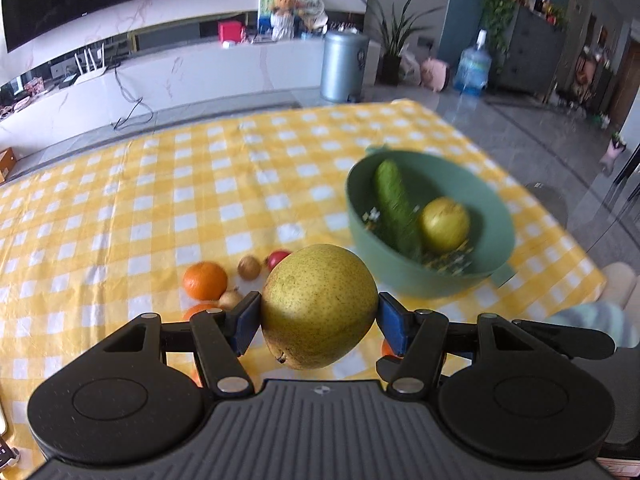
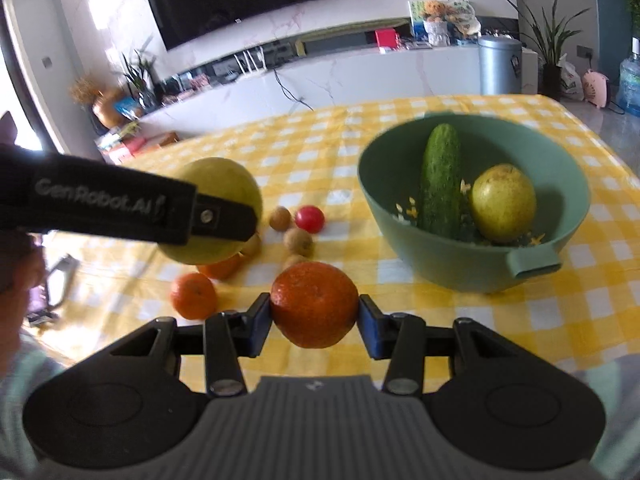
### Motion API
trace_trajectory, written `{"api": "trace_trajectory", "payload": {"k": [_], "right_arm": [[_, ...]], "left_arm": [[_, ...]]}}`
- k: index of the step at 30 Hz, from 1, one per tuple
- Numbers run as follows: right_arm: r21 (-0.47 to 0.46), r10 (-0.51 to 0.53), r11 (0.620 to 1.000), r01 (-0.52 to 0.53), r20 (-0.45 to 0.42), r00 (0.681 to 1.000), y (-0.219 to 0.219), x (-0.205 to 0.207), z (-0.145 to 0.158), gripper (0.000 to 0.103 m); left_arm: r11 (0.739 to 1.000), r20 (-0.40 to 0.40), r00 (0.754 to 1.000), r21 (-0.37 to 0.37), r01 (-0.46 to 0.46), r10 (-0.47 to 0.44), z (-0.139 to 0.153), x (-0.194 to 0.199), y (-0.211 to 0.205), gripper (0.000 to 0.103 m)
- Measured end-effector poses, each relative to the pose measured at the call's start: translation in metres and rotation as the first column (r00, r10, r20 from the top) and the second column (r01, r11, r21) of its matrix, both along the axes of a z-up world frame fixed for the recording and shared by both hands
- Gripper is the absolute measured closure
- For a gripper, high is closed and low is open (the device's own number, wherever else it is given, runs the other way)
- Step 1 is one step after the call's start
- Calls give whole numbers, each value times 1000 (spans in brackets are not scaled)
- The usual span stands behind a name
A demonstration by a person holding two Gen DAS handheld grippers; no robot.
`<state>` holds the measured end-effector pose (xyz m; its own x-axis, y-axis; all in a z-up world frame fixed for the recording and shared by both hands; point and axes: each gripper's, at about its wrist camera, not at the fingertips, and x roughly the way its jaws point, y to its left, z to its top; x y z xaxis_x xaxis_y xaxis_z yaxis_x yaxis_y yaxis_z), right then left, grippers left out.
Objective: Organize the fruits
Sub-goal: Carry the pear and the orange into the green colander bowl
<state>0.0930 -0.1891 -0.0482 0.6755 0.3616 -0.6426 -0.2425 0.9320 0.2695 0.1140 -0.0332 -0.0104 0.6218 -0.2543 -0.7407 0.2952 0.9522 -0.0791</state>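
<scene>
left tool (image 1: 319,312) pinching pear (image 1: 318,306), raised left of green bowl (image 1: 360,236) | right tool (image 2: 315,312) pinching orange (image 2: 315,304), near-left of bowl | advice: carry each over rim, lower beside cucumber (image 2: 440,180), release one at a time, gently

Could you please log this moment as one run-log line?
left gripper: holds pear | right gripper: holds orange | green bowl: cucumber, second pear
</scene>
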Motion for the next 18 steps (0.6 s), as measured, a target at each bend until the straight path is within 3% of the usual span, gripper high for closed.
{"api": "trace_trajectory", "payload": {"k": [5,11,18], "right_arm": [[-41,-12,999,14,64,998,-26,-7,28,60],[-94,-6,995,12,64,998,-67,8,49,60],[-192,116,975,-112,12,993,-104,46,59,60]], "left_arm": [[998,19,1000,-57,22,-21,15,0,-11,32],[992,12,998,-109,69,-69,25,15,-31,32],[981,-47,991,-157,115,-124,22,43,-62,32]]}}
